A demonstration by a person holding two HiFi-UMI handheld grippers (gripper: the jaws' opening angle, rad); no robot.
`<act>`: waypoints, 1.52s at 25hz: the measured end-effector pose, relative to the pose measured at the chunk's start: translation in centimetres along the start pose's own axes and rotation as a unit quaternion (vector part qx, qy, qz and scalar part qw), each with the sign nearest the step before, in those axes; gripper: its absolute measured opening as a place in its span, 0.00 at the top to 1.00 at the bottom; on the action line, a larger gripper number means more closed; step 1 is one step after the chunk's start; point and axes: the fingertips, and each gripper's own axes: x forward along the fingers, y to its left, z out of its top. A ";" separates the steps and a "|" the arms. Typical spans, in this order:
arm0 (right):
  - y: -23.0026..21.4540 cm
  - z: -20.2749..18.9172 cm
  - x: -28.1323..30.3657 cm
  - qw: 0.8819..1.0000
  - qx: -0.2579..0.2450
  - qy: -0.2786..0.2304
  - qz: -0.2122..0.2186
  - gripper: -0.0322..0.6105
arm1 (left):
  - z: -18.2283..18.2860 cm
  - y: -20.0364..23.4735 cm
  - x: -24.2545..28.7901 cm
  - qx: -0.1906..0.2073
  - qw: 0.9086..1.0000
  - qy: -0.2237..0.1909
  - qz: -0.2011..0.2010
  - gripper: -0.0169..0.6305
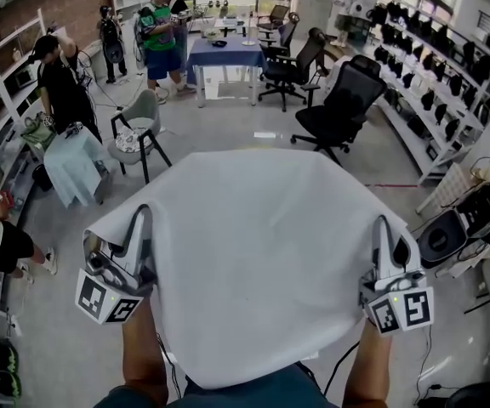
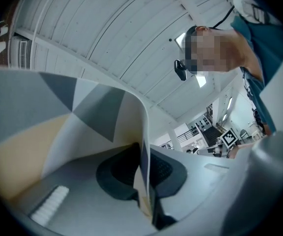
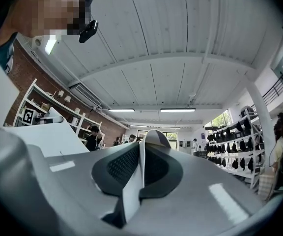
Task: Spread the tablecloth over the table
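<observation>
A pale tablecloth point(image 1: 253, 253) hangs stretched in the air between my two grippers and fills the middle of the head view; whatever lies beneath it is hidden. My left gripper point(image 1: 143, 221) is shut on the cloth's left edge, and my right gripper point(image 1: 384, 226) is shut on its right edge. In the left gripper view the cloth point(image 2: 102, 117) rises in a tall fold from the closed left gripper point(image 2: 144, 183). In the right gripper view a thin strip of cloth point(image 3: 154, 137) sticks up out of the closed right gripper point(image 3: 140, 173).
A grey chair point(image 1: 139, 130) and a small draped table point(image 1: 71, 164) stand ahead on the left. A black office chair point(image 1: 343, 104) stands ahead on the right, with shelves point(image 1: 432, 83) beyond it. Several people stand at the left and back, near a blue-covered table point(image 1: 224, 53).
</observation>
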 end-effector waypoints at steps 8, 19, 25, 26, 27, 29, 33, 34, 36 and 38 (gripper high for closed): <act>-5.5 -0.8 2.1 0.999 0.015 -0.015 0.029 0.93 | -1.1 -2.2 2.9 0.017 0.999 -0.003 0.037 0.96; -12.2 -2.1 3.1 0.997 0.034 -0.036 0.066 0.93 | -2.0 -7.2 7.6 0.061 0.996 0.013 0.059 0.96; -14.3 -2.5 3.4 0.995 0.039 -0.046 0.075 0.93 | -2.6 -8.7 9.3 0.072 0.995 0.017 0.062 0.96; -14.4 -2.6 3.4 0.995 0.039 -0.046 0.075 0.93 | -2.8 -8.8 9.4 0.073 0.995 0.018 0.061 0.96; -14.5 -2.7 3.3 0.995 0.040 -0.046 0.075 0.93 | -2.9 -8.9 9.5 0.074 0.995 0.019 0.060 0.96; -14.6 -2.9 3.4 0.995 0.042 -0.044 0.073 0.93 | -3.1 -8.8 9.7 0.074 0.995 0.020 0.057 0.96; -14.0 -2.8 4.3 0.996 0.041 -0.039 0.071 0.93 | -3.2 -7.5 10.0 0.067 0.996 0.015 0.054 0.96; -13.8 -2.8 4.5 0.996 0.038 -0.038 0.069 0.93 | -3.4 -7.1 10.1 0.064 0.996 0.013 0.053 0.96; -13.7 -3.0 4.8 0.997 0.032 -0.036 0.061 0.93 | -4.1 -6.4 10.3 0.057 0.997 0.009 0.047 0.96; -13.5 -3.2 5.3 0.998 0.026 -0.034 0.053 0.93 | -4.9 -5.5 10.5 0.050 0.998 0.006 0.041 0.96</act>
